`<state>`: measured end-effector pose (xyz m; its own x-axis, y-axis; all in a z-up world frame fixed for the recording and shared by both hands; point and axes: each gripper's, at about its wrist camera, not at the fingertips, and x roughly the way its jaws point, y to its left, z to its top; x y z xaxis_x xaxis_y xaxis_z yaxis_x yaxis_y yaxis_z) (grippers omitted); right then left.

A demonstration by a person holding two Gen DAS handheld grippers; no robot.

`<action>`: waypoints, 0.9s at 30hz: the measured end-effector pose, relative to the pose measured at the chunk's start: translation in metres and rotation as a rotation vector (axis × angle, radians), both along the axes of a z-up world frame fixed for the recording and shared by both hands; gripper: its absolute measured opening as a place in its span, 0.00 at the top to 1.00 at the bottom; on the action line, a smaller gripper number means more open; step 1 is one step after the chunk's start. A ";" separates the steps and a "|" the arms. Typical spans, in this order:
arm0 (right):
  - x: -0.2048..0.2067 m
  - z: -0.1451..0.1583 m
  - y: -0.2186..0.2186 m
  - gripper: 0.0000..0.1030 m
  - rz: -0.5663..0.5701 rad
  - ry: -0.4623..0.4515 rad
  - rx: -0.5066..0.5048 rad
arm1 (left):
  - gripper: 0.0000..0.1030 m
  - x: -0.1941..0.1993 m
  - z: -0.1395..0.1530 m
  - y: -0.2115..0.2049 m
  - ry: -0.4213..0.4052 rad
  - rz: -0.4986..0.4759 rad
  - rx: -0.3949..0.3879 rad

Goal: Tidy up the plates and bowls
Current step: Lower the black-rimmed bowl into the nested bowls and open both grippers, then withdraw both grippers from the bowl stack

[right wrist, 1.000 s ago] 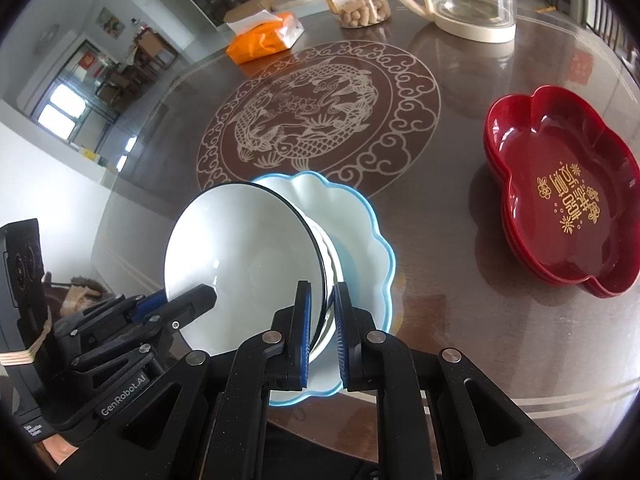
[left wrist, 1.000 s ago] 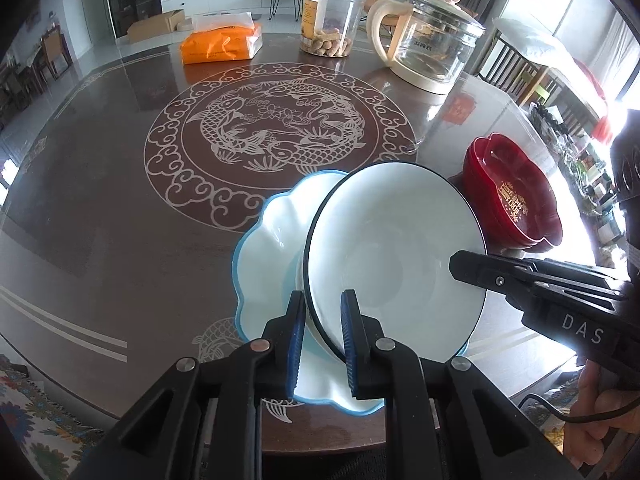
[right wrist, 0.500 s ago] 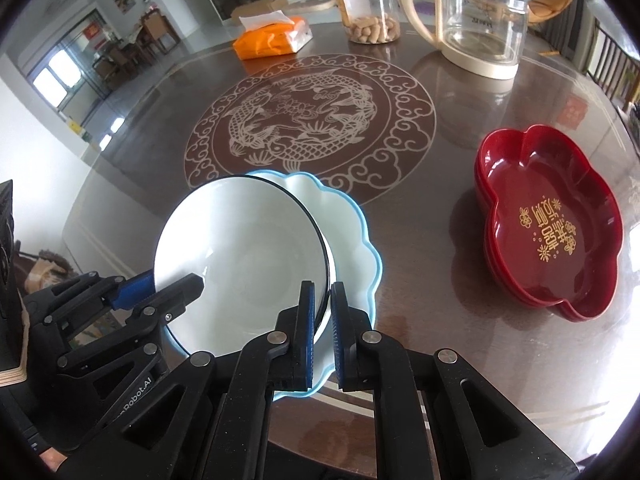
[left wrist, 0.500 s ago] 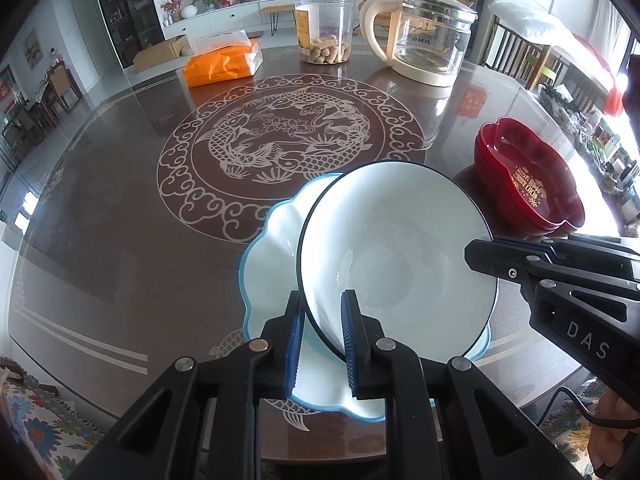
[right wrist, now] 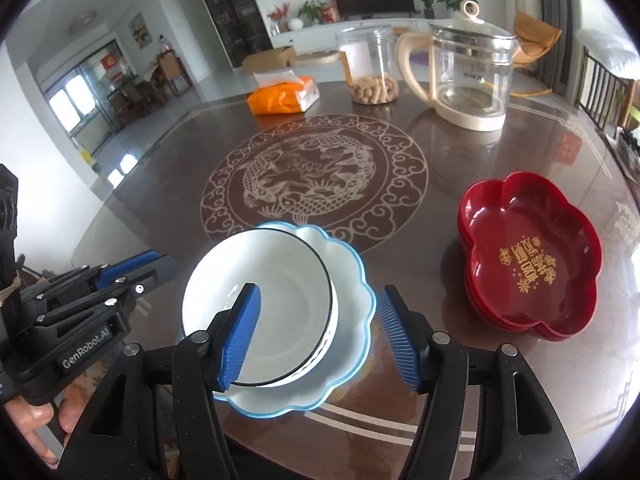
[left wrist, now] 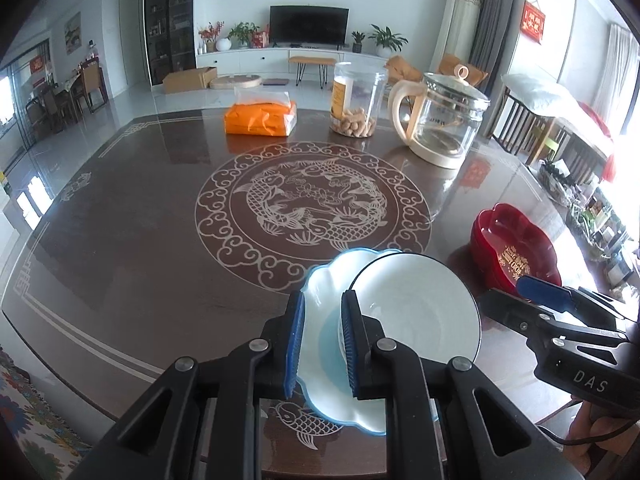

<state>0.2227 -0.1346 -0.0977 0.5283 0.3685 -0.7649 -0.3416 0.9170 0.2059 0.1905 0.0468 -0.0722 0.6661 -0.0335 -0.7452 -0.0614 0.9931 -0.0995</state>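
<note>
My right claw [right wrist: 320,289] is opening, its pads spread clear either side of the white bowl's [right wrist: 276,304] near rim. The bowl sits in the blue scalloped plate [right wrist: 354,308] on the surface [right wrist: 168,184]. Only this view shows my left claw [right wrist: 154,260] at the left edge, pressed nearly together, empty and apart from the bowl.

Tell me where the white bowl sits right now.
In the right wrist view the white bowl rests in the blue-rimmed plate at the table's near edge, left of the red dishes.
</note>
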 end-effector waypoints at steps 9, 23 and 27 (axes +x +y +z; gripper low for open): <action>-0.038 0.002 -0.023 0.35 -0.082 -0.064 -0.018 | 0.18 -0.038 0.004 0.001 -0.087 0.071 -0.025; -0.085 0.002 -0.044 0.32 -0.157 -0.157 -0.073 | 0.00 -0.085 0.035 -0.018 -0.215 0.092 0.117; -0.093 0.002 -0.045 0.32 -0.158 -0.160 -0.076 | 0.01 -0.095 0.032 -0.019 -0.189 0.107 0.119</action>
